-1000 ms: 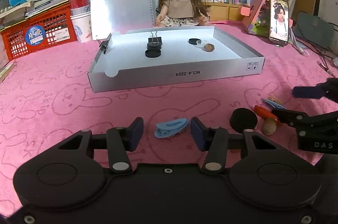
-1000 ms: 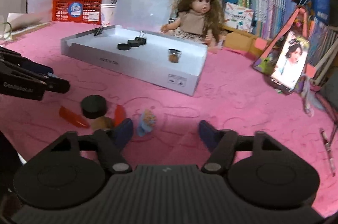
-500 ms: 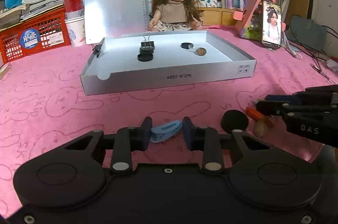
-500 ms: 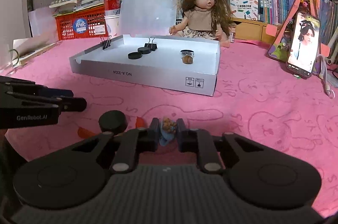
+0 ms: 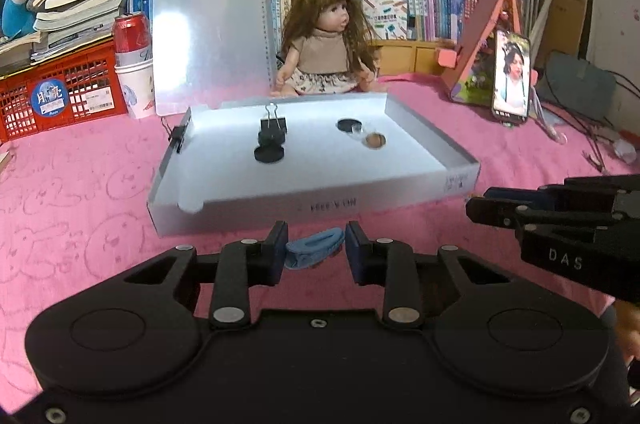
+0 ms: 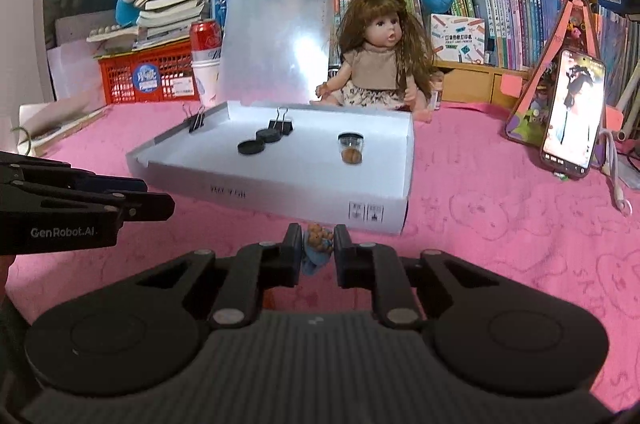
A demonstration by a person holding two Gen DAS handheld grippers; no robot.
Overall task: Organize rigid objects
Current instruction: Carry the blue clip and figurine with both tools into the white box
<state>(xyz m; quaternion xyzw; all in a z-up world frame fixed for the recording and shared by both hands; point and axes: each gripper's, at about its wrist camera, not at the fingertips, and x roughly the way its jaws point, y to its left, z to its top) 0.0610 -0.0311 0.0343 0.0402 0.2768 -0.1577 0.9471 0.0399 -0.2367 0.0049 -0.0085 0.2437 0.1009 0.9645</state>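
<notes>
My left gripper [image 5: 316,250] is shut on a blue hair clip [image 5: 314,250] and holds it above the pink cloth, just in front of the white tray [image 5: 320,206]. My right gripper [image 6: 317,250] is shut on a small blue clip with a brown bear [image 6: 317,244], held near the tray's front right corner [image 6: 376,212]. The tray holds a black binder clip [image 5: 273,123], black round caps [image 5: 269,154], and a small clear jar [image 6: 351,148]. Each gripper shows from the side in the other's view: the right gripper [image 5: 560,220], the left gripper [image 6: 80,208].
A doll [image 5: 326,44] sits behind the tray next to a clear clipboard [image 5: 210,36]. A phone on a stand [image 5: 511,80] is at the right. A red basket [image 5: 60,88], a can and cup [image 5: 134,64] stand at the left. Bookshelves fill the back.
Both grippers closed on their clips on the cloth, then lifted them and moved toward the tray. The black disc, red piece and nut on the cloth have dropped out of view.
</notes>
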